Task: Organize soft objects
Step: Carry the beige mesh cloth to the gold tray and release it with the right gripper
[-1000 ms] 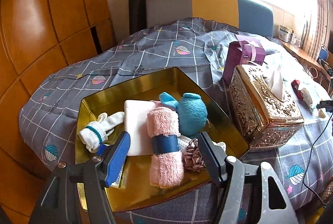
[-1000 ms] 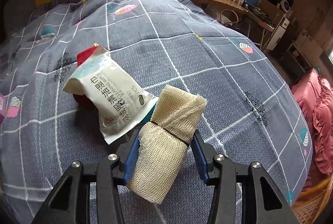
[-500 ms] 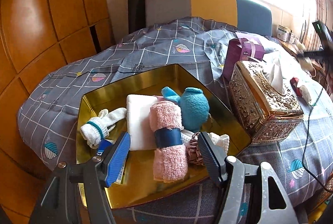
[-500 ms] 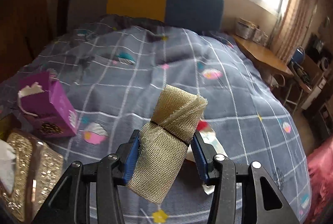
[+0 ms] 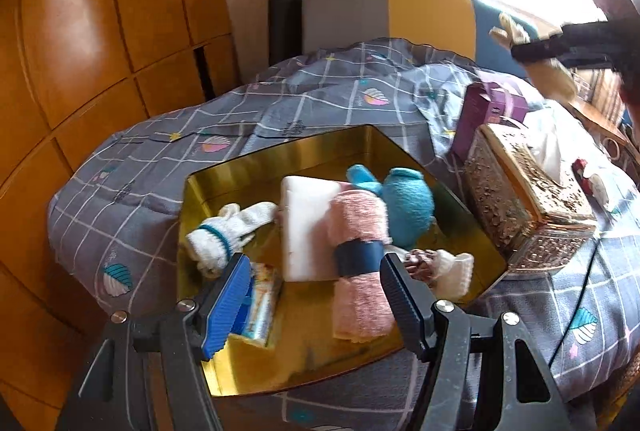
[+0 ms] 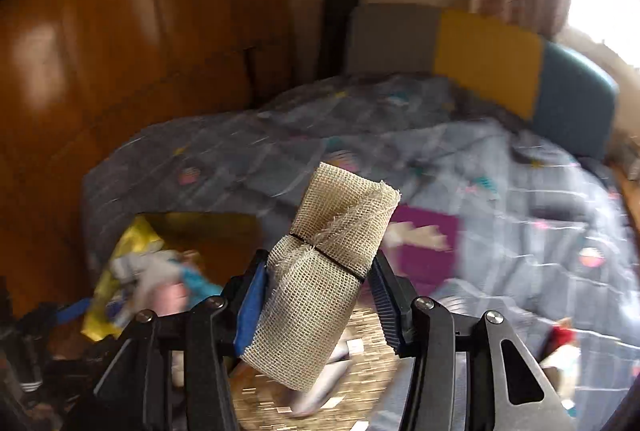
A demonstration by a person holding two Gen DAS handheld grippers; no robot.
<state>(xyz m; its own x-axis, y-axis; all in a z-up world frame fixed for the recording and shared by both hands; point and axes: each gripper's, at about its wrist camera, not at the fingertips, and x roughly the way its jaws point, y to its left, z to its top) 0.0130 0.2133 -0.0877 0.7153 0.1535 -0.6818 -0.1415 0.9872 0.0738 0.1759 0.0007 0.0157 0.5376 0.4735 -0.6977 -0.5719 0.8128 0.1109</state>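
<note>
Left gripper (image 5: 312,295) agape (empty); right gripper (image 6: 316,295) jaws opening.

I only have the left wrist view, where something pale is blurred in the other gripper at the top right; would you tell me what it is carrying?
Observer: The right gripper has a beige mesh roll between its pads, standing up past the fingertips.
Operator: Thank you. Is the roll tied or loose?
Observer: Tied: a thin black band cinches it around the middle.
Operator: And how is the grip itself?
Observer: The jaws are opening slightly, with both pads touching the roll's sides.
</note>
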